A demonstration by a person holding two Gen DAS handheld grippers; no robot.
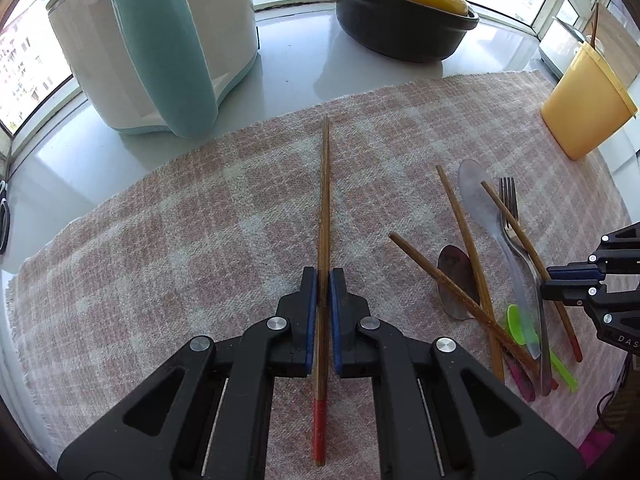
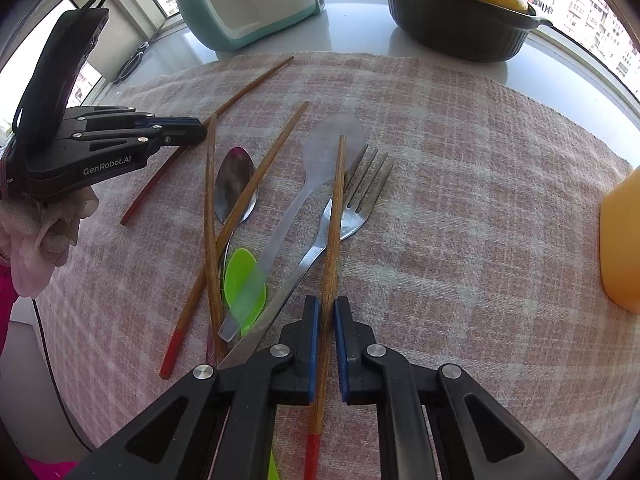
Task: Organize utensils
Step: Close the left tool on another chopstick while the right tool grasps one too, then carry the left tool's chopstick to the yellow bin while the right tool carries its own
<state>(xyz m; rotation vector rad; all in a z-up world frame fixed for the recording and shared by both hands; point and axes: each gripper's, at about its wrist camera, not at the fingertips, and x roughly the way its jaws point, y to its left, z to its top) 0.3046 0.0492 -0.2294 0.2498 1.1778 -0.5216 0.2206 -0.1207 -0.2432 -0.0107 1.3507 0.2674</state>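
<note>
Left wrist: chopstick clamped between left tongs.

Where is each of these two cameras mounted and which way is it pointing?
Left wrist: on the left gripper, looking steeply down along its fingers at the checked cloth; jaws shut on a lone chopstick; the right gripper shows at the right edge.
Right wrist: on the right gripper, looking steeply down at the utensil pile; jaws shut on a chopstick lying over the fork; the left gripper and a cloth-covered hand show at left.
Shared: cloth, pile, yellow-lidded pot, yellow container.
</note>
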